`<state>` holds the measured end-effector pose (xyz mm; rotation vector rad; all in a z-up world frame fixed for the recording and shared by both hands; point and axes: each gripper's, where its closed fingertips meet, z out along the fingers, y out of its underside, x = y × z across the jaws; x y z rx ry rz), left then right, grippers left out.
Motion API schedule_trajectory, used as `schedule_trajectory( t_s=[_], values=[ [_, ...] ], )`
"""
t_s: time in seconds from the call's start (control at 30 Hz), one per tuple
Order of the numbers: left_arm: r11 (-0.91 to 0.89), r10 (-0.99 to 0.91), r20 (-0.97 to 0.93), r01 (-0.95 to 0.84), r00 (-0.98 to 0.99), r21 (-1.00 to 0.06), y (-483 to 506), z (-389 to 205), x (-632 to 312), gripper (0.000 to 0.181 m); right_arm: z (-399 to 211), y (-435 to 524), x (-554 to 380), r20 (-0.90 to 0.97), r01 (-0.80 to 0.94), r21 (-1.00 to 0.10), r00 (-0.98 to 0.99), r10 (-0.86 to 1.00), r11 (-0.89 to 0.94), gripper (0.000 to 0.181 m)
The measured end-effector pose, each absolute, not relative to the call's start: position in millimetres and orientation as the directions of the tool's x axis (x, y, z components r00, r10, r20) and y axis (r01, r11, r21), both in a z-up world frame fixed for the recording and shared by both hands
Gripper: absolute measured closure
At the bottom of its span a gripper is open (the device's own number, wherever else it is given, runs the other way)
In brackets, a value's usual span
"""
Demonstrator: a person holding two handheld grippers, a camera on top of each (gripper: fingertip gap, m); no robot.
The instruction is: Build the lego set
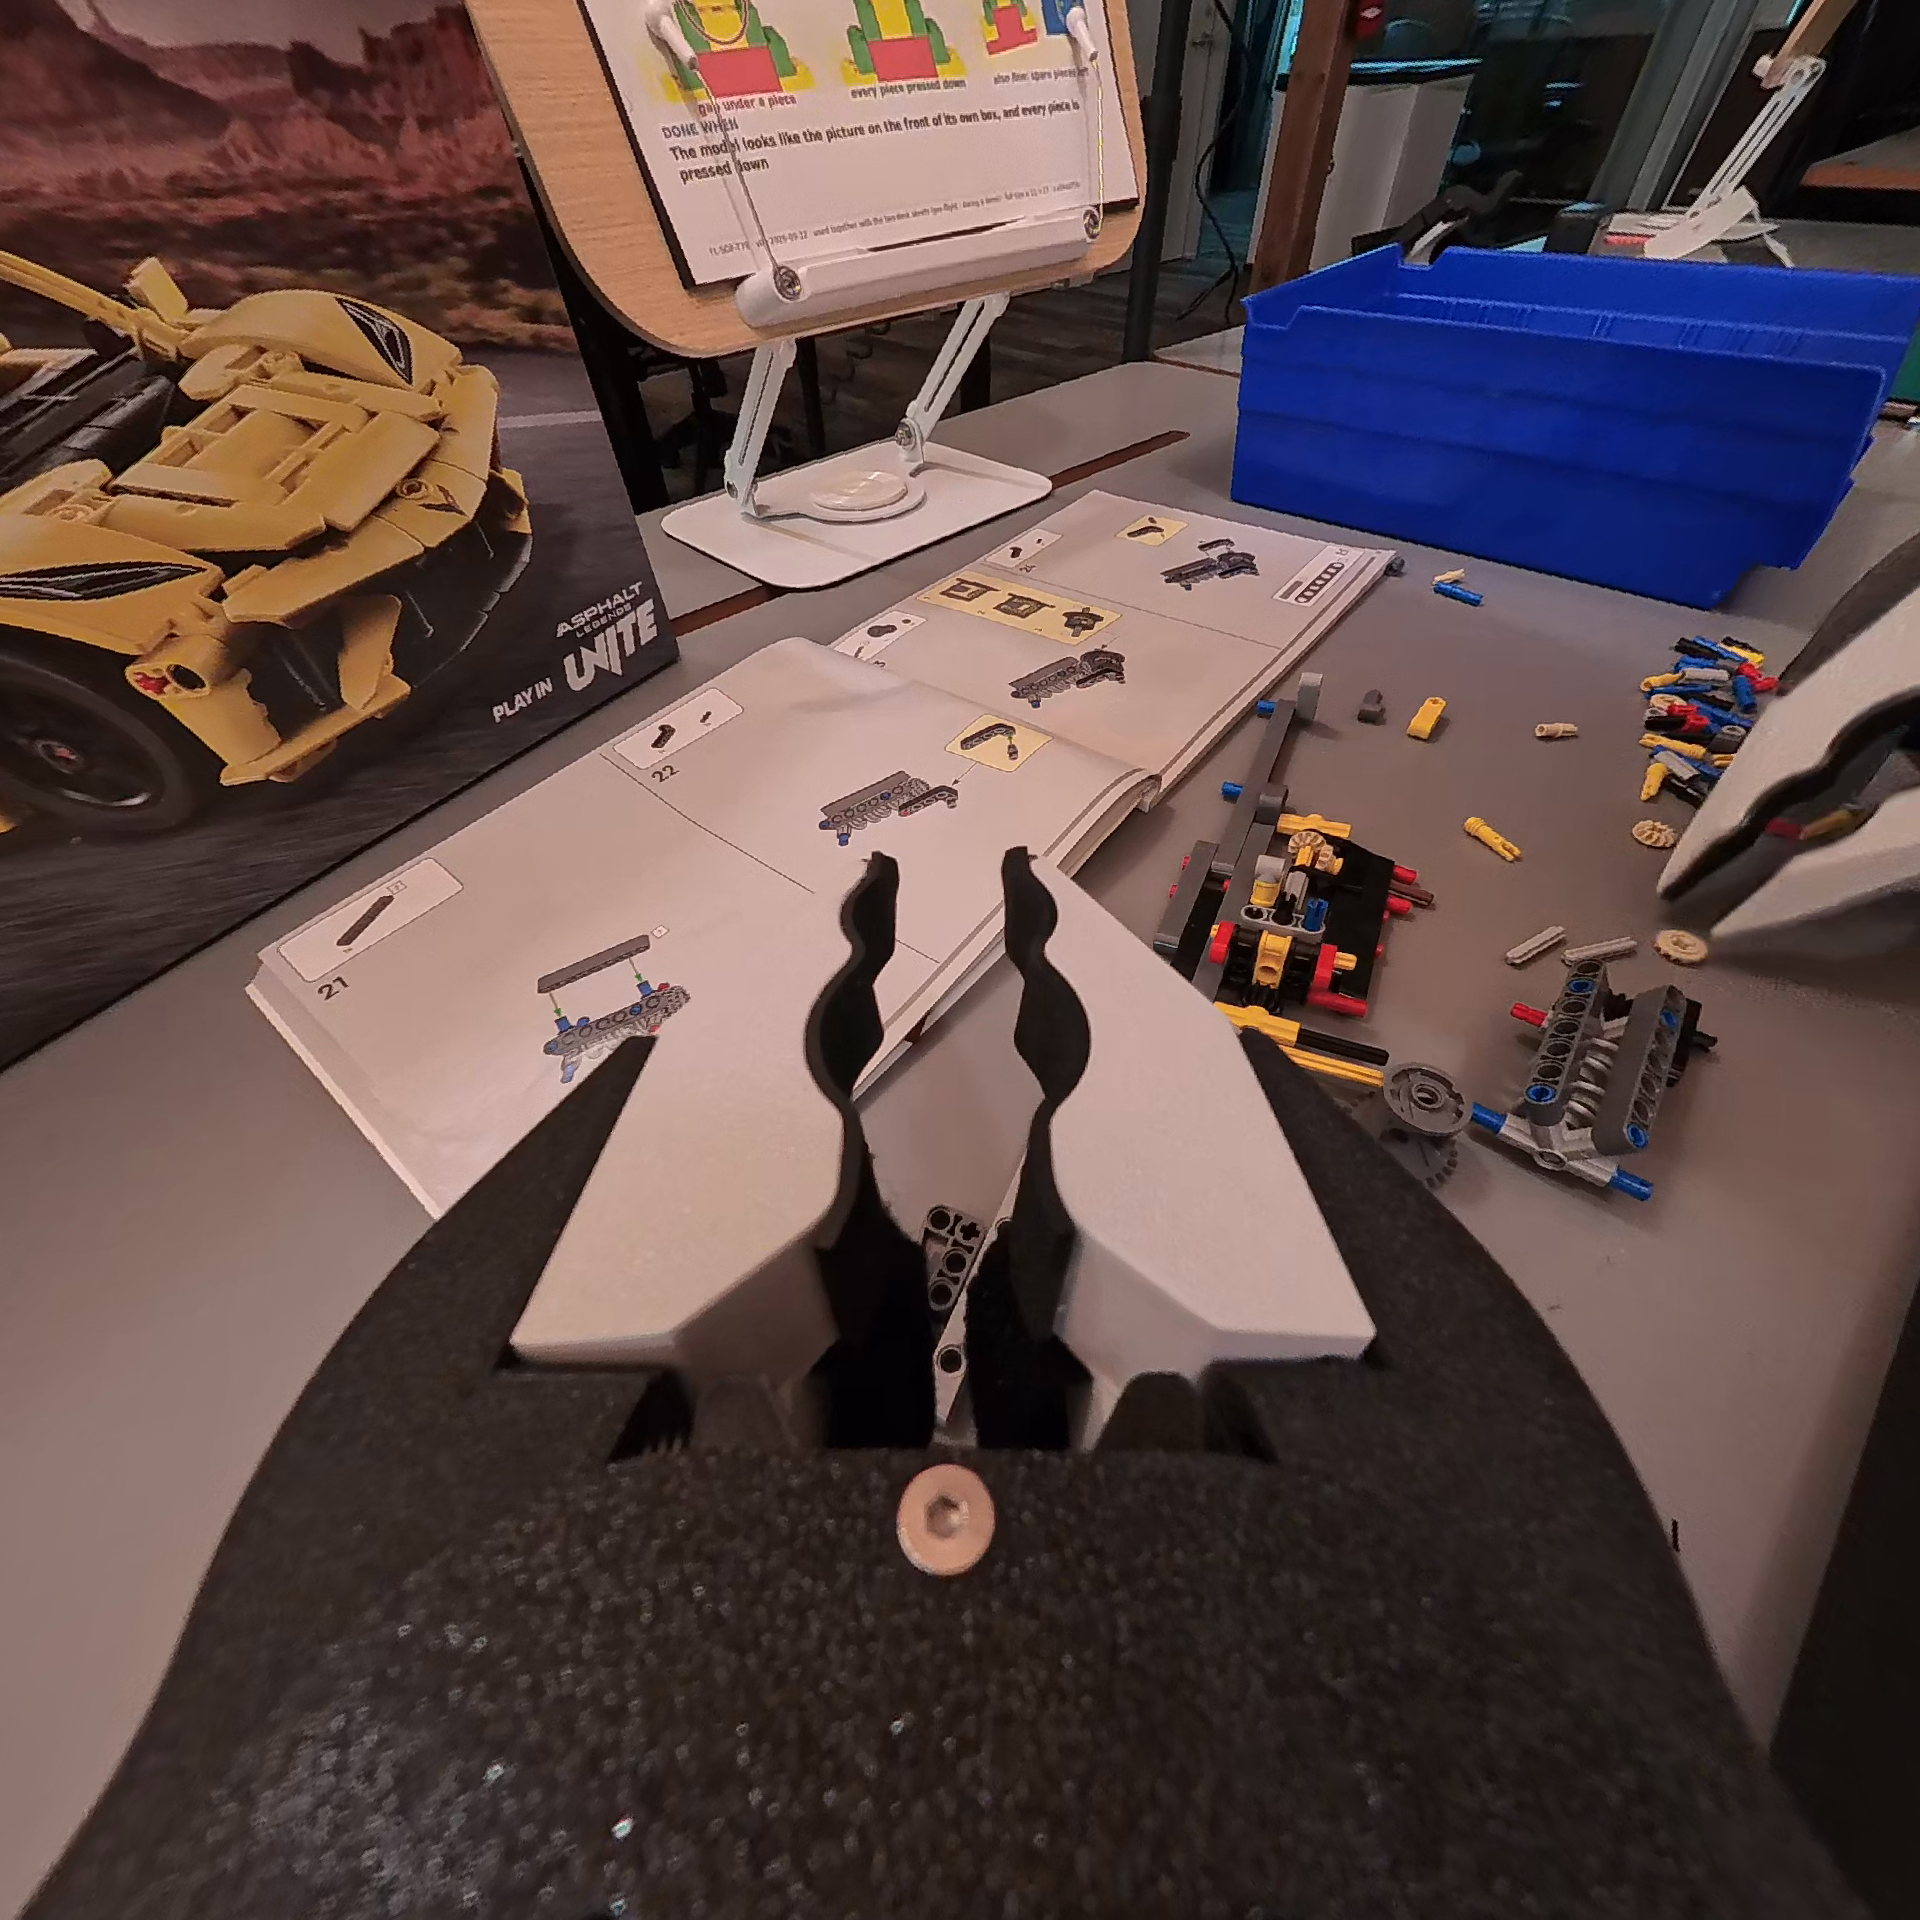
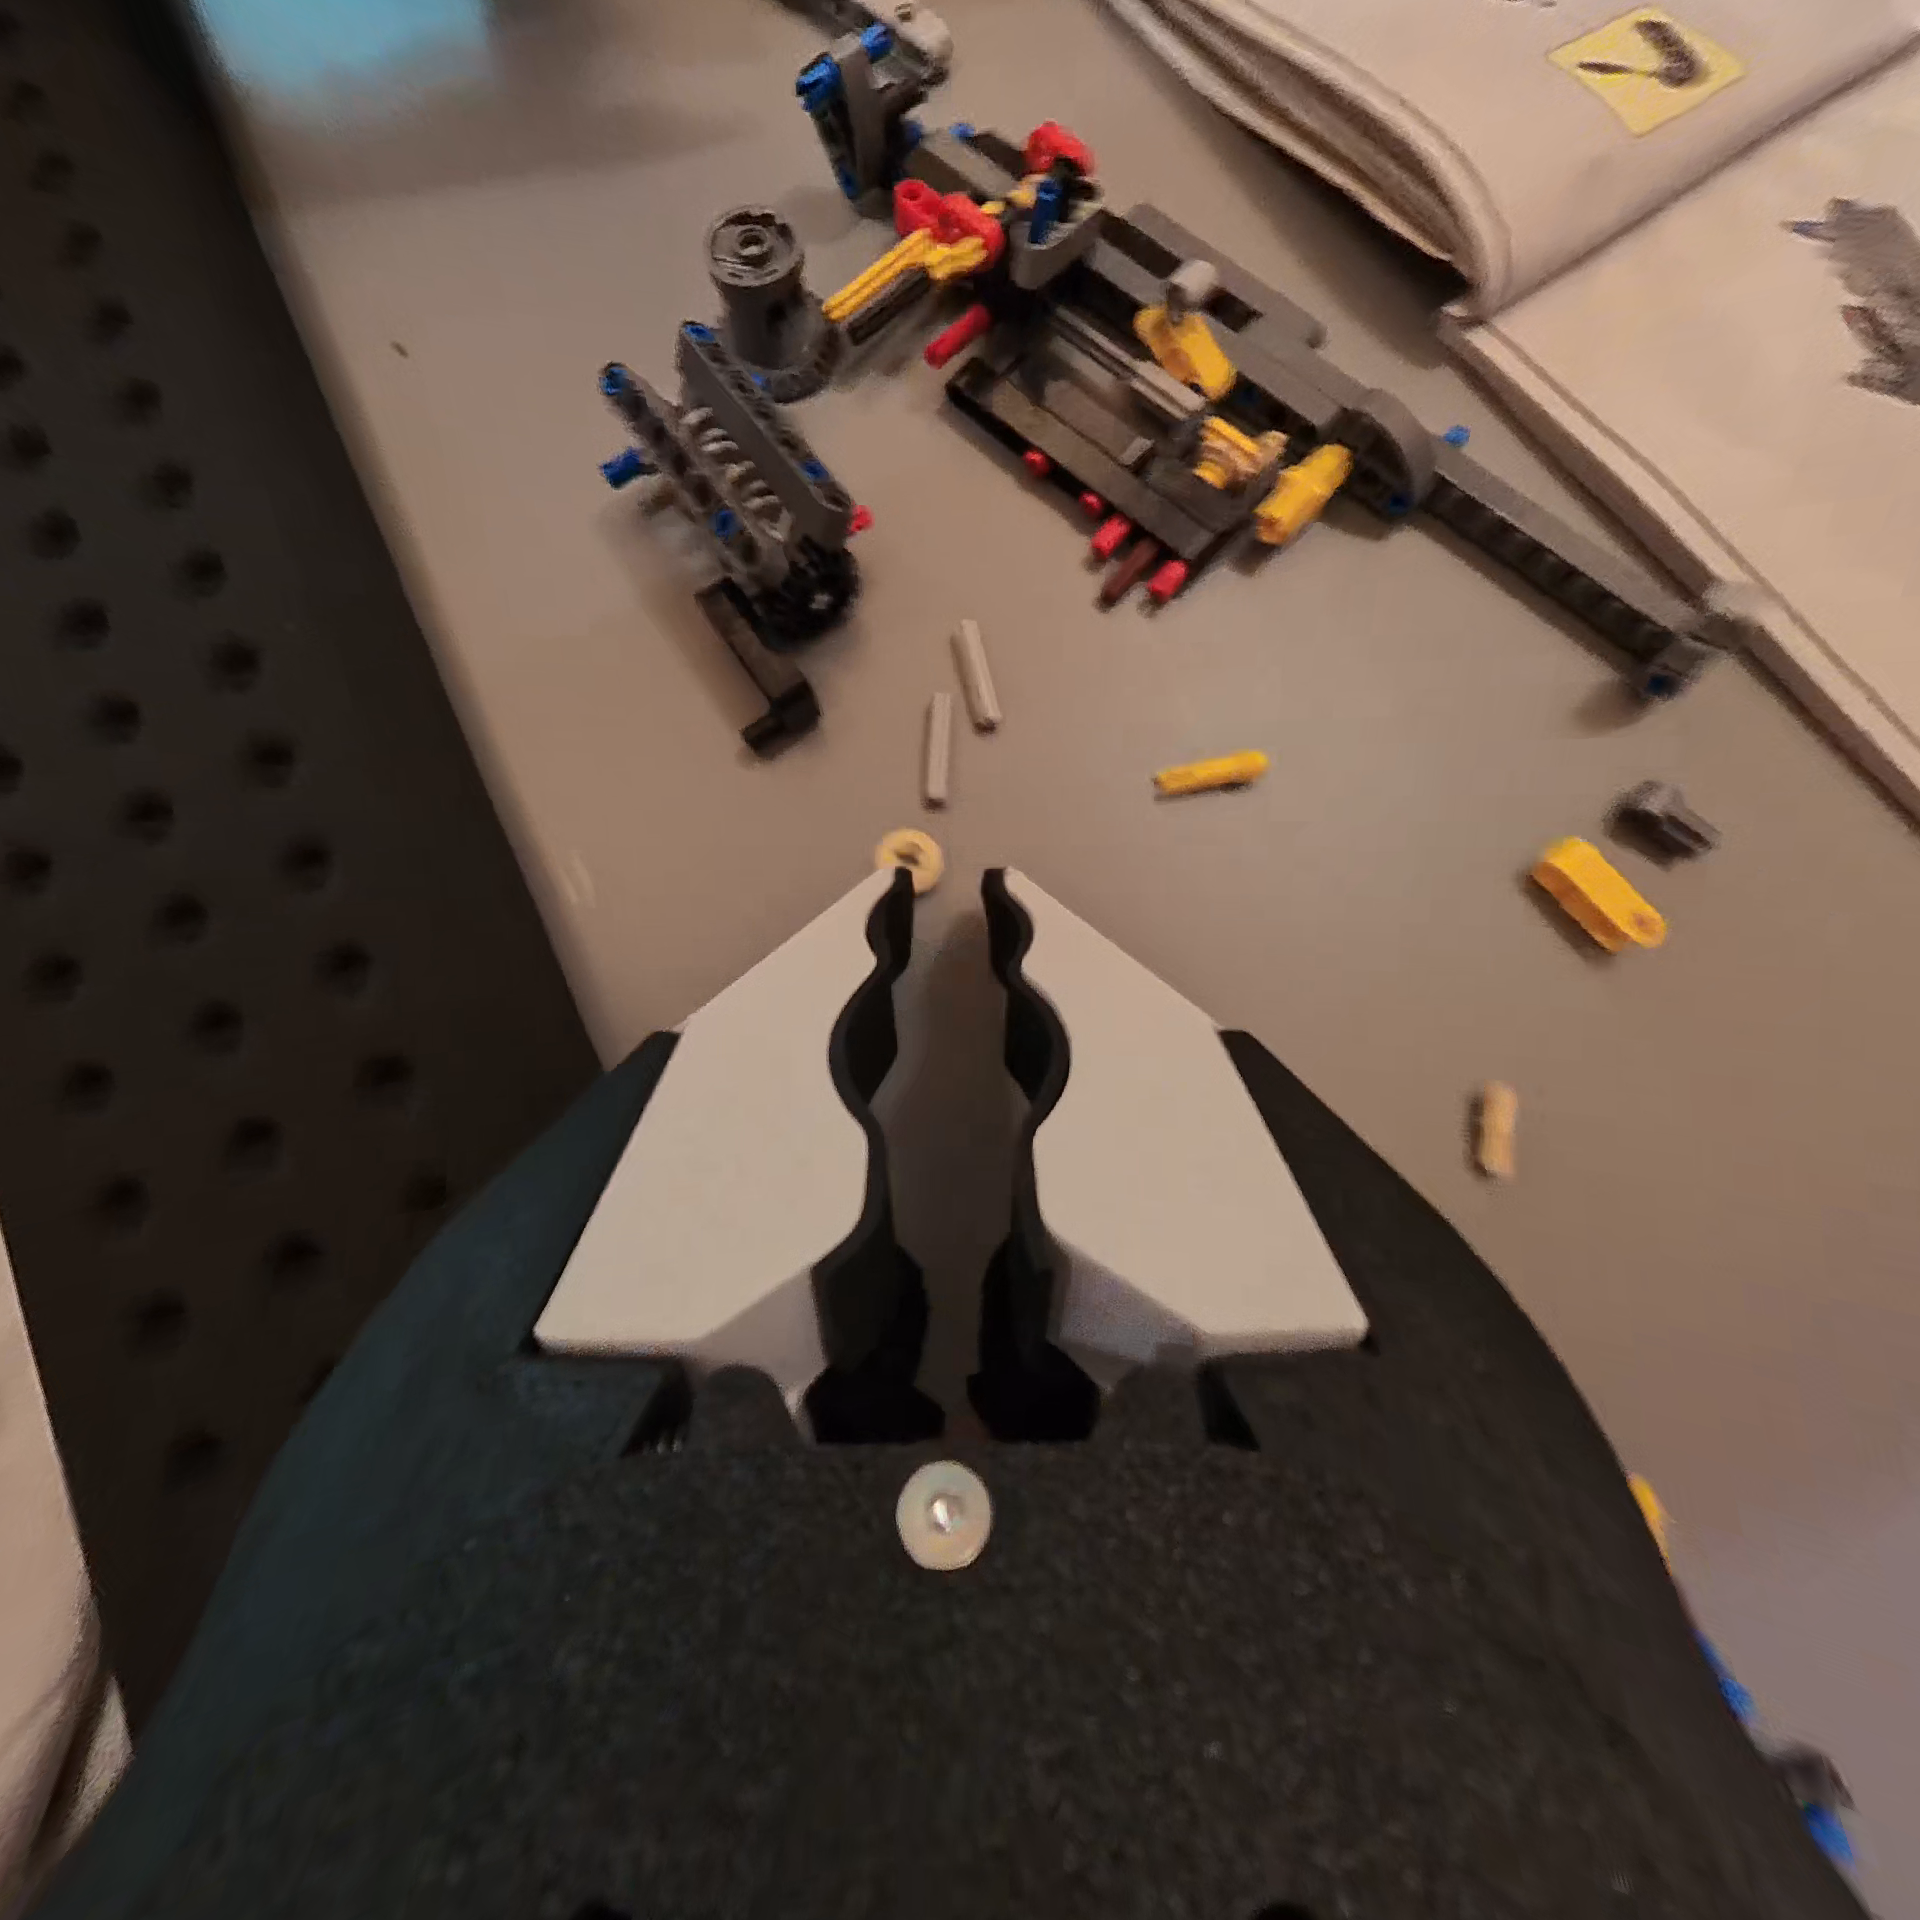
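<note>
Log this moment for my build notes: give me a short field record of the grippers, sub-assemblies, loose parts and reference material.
left gripper: open, above the instruction booklet, holding nothing
right gripper: open, tips at a tan gear on the table
chassis assembly: on table, beside booklet
engine block: separate, next to chassis
loose parts: two grey axles, yellow pin, yellow connector
storage: blue bins
reference: set box, sheet on stand
</note>
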<state>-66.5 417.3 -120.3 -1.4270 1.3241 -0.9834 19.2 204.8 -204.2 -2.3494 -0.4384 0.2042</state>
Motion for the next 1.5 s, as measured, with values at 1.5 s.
schedule_trajectory(
  t_s=[1.5],
  values=[
    [0.025,-0.994,-0.054,-0.286,0.092,-0.958,414.6,-126.7,-65.3,0.162,-201.9,144.4,146.7,0.038,-0.016,-0.687,0.998,-0.058,-0.726,0.170]
  ],
)
